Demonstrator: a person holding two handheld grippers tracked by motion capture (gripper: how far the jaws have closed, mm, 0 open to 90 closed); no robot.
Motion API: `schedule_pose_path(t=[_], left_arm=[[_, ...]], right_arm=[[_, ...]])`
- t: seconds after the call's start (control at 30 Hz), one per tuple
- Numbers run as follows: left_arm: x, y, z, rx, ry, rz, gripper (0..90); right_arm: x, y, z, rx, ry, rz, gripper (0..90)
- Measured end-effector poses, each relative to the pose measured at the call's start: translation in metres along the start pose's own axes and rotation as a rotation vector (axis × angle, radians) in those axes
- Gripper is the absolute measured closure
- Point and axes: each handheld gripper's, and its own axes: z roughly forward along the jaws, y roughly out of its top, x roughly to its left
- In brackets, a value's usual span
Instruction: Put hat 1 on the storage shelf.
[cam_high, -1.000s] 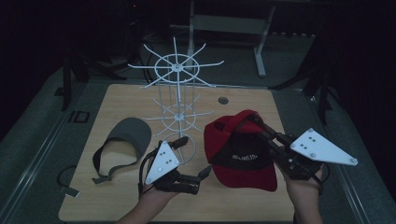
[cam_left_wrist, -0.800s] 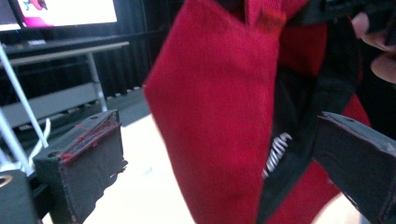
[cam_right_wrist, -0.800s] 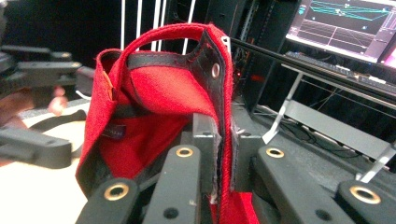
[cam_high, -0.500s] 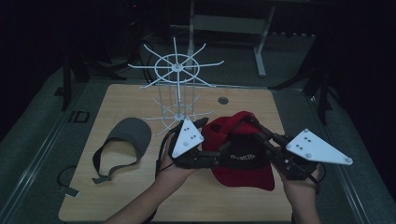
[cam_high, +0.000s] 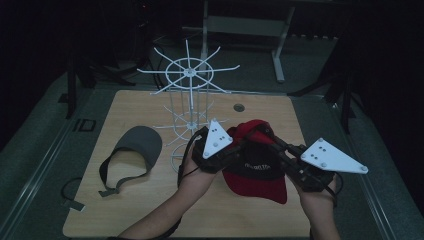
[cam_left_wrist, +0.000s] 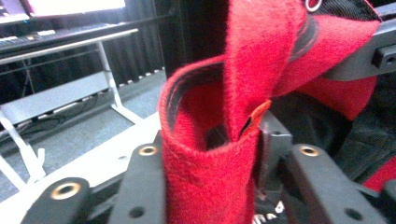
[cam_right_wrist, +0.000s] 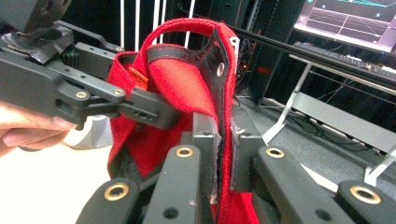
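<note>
Standing over the wooden table (cam_high: 150, 210), I see both grippers meeting at the red cap (cam_high: 260, 175), which is lifted just right of the white wire rack (cam_high: 187, 100). The left gripper (cam_high: 240, 150) comes at the cap from the rack's side; the right gripper (cam_high: 272, 145) reaches in from the far side of the cap.

The high view alone shows the rest: a grey visor (cam_high: 132, 150) lying flat to the left of the rack, well apart from the cap.

The left gripper view shows what the high view cannot: the cap's fuzzy red fabric (cam_left_wrist: 210, 140) folds into a loop and runs down between the two black jaws, which have just been closing and now press on it from both sides. A metal eyelet (cam_left_wrist: 312, 4) glints at the top edge.

The right gripper view shows the right gripper's jaws pressed together on a thin edge of the cap (cam_right_wrist: 224, 154), red cloth with a dark inner band, an eyelet beside the seam. The left gripper (cam_right_wrist: 168, 114) appears there too, biting the cap's other side.

The rack is thin white wire, spokes radiating from a round hub.
</note>
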Motion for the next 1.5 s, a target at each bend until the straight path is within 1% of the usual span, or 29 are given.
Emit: schedule_pose_path(t=[0.03,0.1,0.2,0.23,0.27,0.33,0.4,0.53,0.6,0.67,0.73,0.77,0.8,0.87,0.9,0.97,1.0,1.03,1.1,1.17,1.2,1.27,1.33,1.4,1.43,1.47,1.5], left_arm=[[-0.001,0.000,0.001,-0.005,-0.016,-0.003,73.8],[-0.003,0.001,0.002,0.000,-0.034,0.003,80.9],[-0.005,0.002,0.005,0.010,-0.041,0.019,83.5],[-0.006,0.002,0.005,0.008,-0.036,0.019,83.8],[-0.005,0.003,0.005,0.006,-0.044,0.015,84.1],[-0.006,0.004,0.006,-0.003,-0.038,0.020,84.4],[-0.006,0.006,0.006,-0.008,-0.040,0.025,84.6],[-0.008,0.008,0.006,-0.018,-0.034,0.019,84.7],[-0.008,0.012,0.006,-0.014,-0.029,0.030,84.8],[-0.009,0.013,0.006,-0.021,-0.037,0.025,84.8],[-0.011,0.014,0.006,-0.028,-0.033,0.030,84.9],[-0.011,0.015,0.006,-0.030,-0.041,0.031,84.9],[-0.012,0.016,0.006,-0.031,-0.039,0.036,84.9],[-0.013,0.016,0.006,-0.035,-0.042,0.041,84.9],[-0.012,0.016,0.005,-0.037,-0.037,0.042,84.9],[-0.011,0.016,0.005,-0.045,-0.041,0.036,84.9],[-0.011,0.016,0.005,-0.045,-0.041,0.036,84.9],[-0.010,0.016,0.003,-0.049,-0.046,0.034,84.9],[-0.009,0.016,0.001,-0.063,-0.055,0.032,84.9],[-0.009,0.016,0.000,-0.063,-0.072,0.039,84.9],[-0.010,0.015,0.000,-0.071,-0.070,0.038,84.9],[-0.009,0.014,-0.002,-0.076,-0.089,0.040,84.9],[-0.009,0.013,-0.003,-0.079,-0.092,0.044,84.9],[-0.007,0.012,-0.004,-0.080,-0.103,0.042,84.9],[-0.005,0.012,-0.004,-0.076,-0.111,0.040,84.8],[-0.004,0.012,-0.005,-0.077,-0.133,0.031,84.9],[-0.002,0.012,-0.005,-0.081,-0.142,0.031,84.8]], right_arm=[[0.000,-0.001,0.000,0.001,0.001,0.001,83.7],[0.000,-0.002,0.001,0.001,0.001,0.001,83.7],[0.000,-0.004,0.000,0.001,0.000,0.003,83.7],[0.000,-0.005,0.000,0.004,-0.005,0.007,83.6],[0.000,-0.006,-0.001,0.004,-0.006,0.008,83.6],[-0.001,-0.008,-0.003,0.003,-0.004,0.015,83.5],[-0.001,-0.010,-0.005,0.001,-0.002,0.018,83.2],[0.000,-0.014,-0.008,-0.007,-0.001,0.033,82.8],[0.001,-0.020,-0.009,-0.007,-0.004,0.042,81.9],[0.001,-0.023,-0.011,-0.011,-0.002,0.058,81.5],[0.001,-0.025,-0.013,-0.018,-0.004,0.063,80.0],[0.001,-0.026,-0.014,-0.020,-0.001,0.070,79.6],[0.001,-0.027,-0.015,-0.021,0.003,0.073,78.9],[0.002,-0.028,-0.017,-0.020,0.006,0.069,74.7],[0.003,-0.029,-0.018,-0.018,0.012,0.070,72.3],[0.003,-0.030,-0.021,-0.024,0.024,0.075,65.8],[0.003,-0.030,-0.021,-0.024,0.024,0.075,65.8],[0.004,-0.031,-0.025,-0.020,0.024,0.077,61.9],[0.003,-0.032,-0.030,-0.030,0.034,0.091,60.2],[0.004,-0.033,-0.035,-0.026,0.035,0.084,56.6],[0.004,-0.033,-0.037,-0.028,0.036,0.086,56.4],[0.003,-0.033,-0.042,-0.033,0.034,0.089,54.3],[0.001,-0.033,-0.045,-0.040,0.041,0.095,54.2],[-0.001,-0.032,-0.047,-0.045,0.026,0.087,54.9],[-0.003,-0.032,-0.047,-0.041,0.025,0.081,55.1],[-0.004,-0.031,-0.047,-0.037,0.022,0.082,55.1],[-0.006,-0.031,-0.045,-0.036,0.026,0.081,55.1]])
